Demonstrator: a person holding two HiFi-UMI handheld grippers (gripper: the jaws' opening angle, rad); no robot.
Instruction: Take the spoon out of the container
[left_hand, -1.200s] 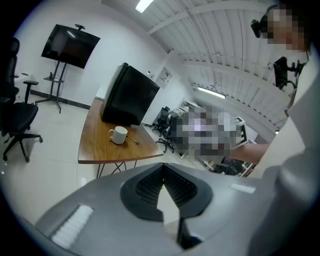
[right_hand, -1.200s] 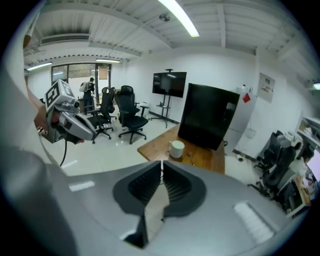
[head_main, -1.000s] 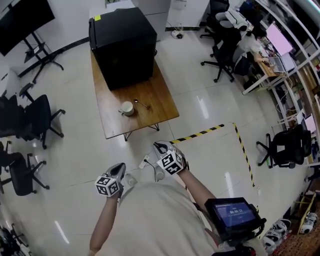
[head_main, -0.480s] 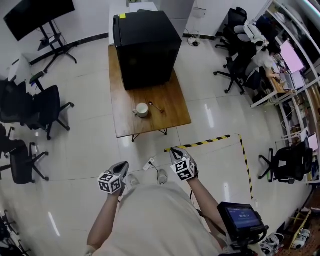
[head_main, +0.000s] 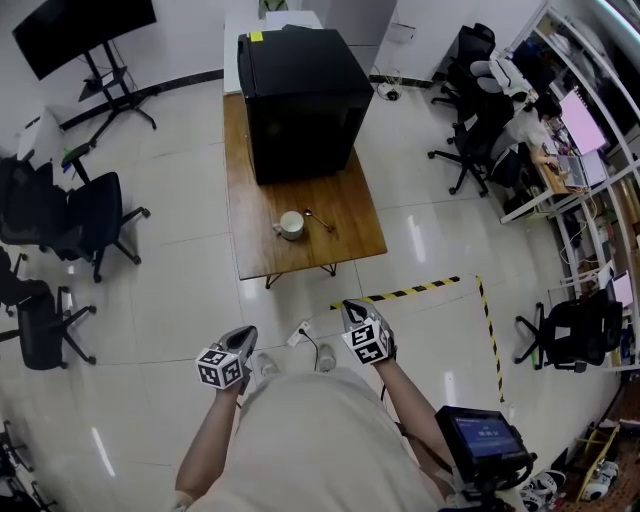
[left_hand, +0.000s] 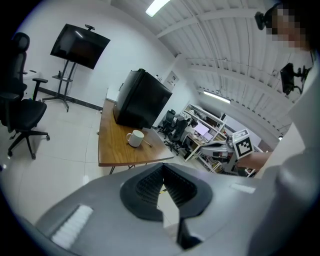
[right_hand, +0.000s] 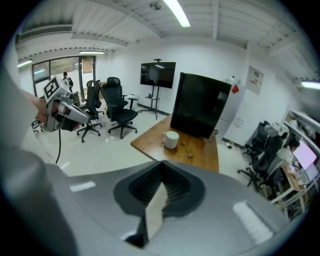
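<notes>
A white mug (head_main: 291, 225) stands on the wooden table (head_main: 350, 240), and the spoon (head_main: 320, 219) lies on the tabletop just right of it, outside the mug. Both grippers hang close to my body, well short of the table. My left gripper (head_main: 243, 336) is shut with nothing in it; its own view shows the mug (left_hand: 135, 138) and spoon (left_hand: 148, 144) far ahead past the touching jaw tips (left_hand: 163, 169). My right gripper (head_main: 352, 309) is also shut and empty, with mug (right_hand: 171, 139) and spoon (right_hand: 186, 148) beyond its jaws (right_hand: 161, 169).
A large black box (head_main: 300, 90) fills the table's far end. Office chairs (head_main: 80, 215) stand at the left and more at the right (head_main: 470, 140). Yellow-black tape (head_main: 410, 292) marks the floor. A power strip (head_main: 298, 332) lies near my feet.
The head view has swung, so the table sits further right and higher in frame. My right gripper has drifted slightly right and down; the left has barely moved.
</notes>
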